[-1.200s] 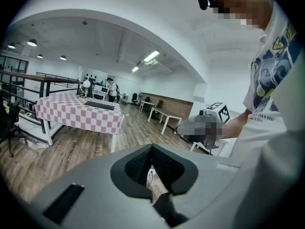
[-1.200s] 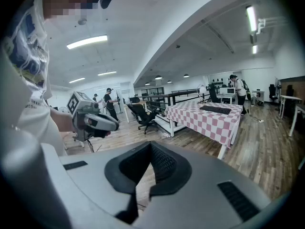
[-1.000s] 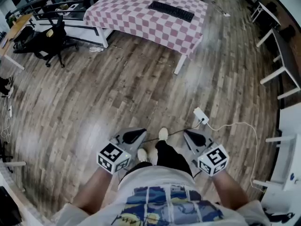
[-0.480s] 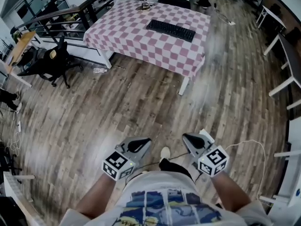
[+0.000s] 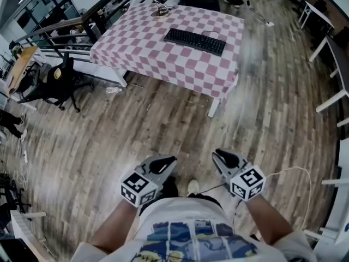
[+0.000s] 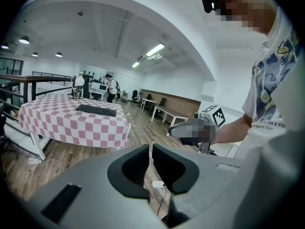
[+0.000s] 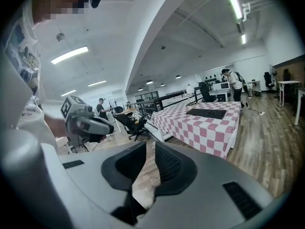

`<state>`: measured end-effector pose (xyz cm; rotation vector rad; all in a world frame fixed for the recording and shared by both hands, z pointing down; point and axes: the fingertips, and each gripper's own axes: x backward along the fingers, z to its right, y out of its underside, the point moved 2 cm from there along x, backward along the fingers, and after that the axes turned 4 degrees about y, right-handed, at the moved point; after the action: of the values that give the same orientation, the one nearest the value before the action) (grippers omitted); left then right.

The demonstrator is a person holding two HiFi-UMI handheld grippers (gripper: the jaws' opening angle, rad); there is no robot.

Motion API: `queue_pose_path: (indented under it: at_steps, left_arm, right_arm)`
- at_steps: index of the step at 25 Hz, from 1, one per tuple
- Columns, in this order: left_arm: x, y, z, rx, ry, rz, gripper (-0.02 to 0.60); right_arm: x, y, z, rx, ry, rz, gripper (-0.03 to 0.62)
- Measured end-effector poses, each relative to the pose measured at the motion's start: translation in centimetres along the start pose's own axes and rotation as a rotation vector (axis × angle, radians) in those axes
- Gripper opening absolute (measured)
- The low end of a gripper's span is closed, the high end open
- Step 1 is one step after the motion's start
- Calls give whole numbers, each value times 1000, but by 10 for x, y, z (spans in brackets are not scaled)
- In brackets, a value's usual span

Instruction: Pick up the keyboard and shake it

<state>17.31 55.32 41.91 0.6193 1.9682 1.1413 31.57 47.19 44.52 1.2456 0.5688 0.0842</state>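
Observation:
A black keyboard point(image 5: 194, 41) lies on the far right part of a table with a pink-and-white checked cloth point(image 5: 139, 45), several steps ahead of me across the wooden floor. My left gripper point(image 5: 168, 162) and right gripper point(image 5: 219, 157) hang low in front of my body, far from the table, both pointing toward it. The left gripper point(image 6: 149, 146) has its jaws opening with only a thin gap and nothing between them. The right gripper point(image 7: 150, 144) is opening wider, also empty. The keyboard point(image 6: 96, 110) point(image 7: 206, 113) appears small in both gripper views.
A black office chair point(image 5: 52, 83) stands left of the table beside a railing. A small object point(image 5: 159, 10) sits at the table's far edge. White desks point(image 5: 332, 53) line the right wall. A white cable point(image 5: 283, 171) runs over the floor at my right. People stand far behind the table point(image 6: 112, 86).
I have walked toward the table, so it and the keyboard sit lower and larger in the head view. Both grippers stayed low in front of me.

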Motion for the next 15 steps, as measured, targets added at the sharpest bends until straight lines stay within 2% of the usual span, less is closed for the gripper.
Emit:
queue_pose_path:
  at_steps: [6,15]
  left_arm:
    - [-29,-22,-74,7,63,10,23]
    - [-38,-104,-234,-43,173,-13,82]
  right_arm:
    - [-51,-15,36,-11,89,-21,60]
    - [-159,-88,85,-68,279,-25,113]
